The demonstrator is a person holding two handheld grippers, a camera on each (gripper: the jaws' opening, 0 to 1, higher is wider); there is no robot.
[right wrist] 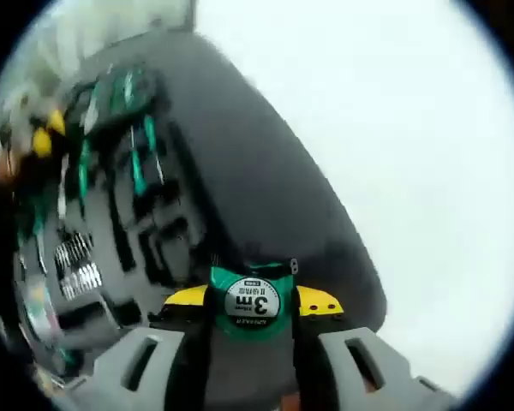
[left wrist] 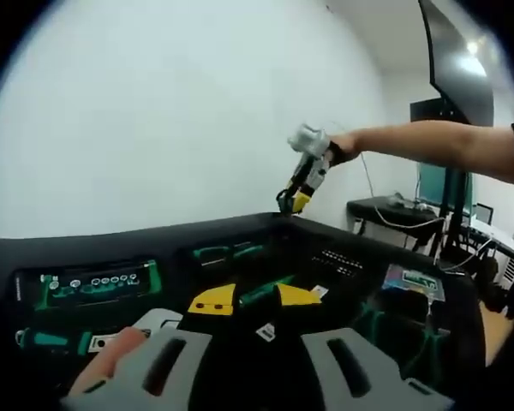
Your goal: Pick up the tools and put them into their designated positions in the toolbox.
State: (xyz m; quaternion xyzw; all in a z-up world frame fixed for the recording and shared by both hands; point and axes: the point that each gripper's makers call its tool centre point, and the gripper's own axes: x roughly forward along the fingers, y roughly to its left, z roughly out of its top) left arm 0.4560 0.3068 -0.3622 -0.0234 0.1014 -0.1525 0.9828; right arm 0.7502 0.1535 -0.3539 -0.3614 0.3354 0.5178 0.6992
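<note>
— Closest to the lens in the right gripper view?

— Green tape measure (right wrist: 252,301), marked 3m, pinched between the yellow-tipped jaws of the right hand-held gripper (right wrist: 253,306), which is shut on it. It hangs over the near edge of the black toolbox (right wrist: 240,171).

— And the other one?

— Left hand-held gripper (left wrist: 255,300) has its jaws parted with nothing clearly between them; a green-handled tool (left wrist: 265,291) sits in the foam just beyond the tips. I think it is only lying there, though the picture is soft. The right hand-held gripper also appears in this view, held out on a bare arm (left wrist: 437,141) above the far rim of the box.

— What about the surface?

— Black foam tray with cut-out slots, several holding green-handled tools (right wrist: 141,158) and a row of small bits (left wrist: 98,282). A white wall (left wrist: 171,111) stands behind, broad and bare. To the right, a bench (left wrist: 394,210) with monitors and cables.

— Room to move?

— Open air above the tray; the box rim lies near both jaws.
</note>
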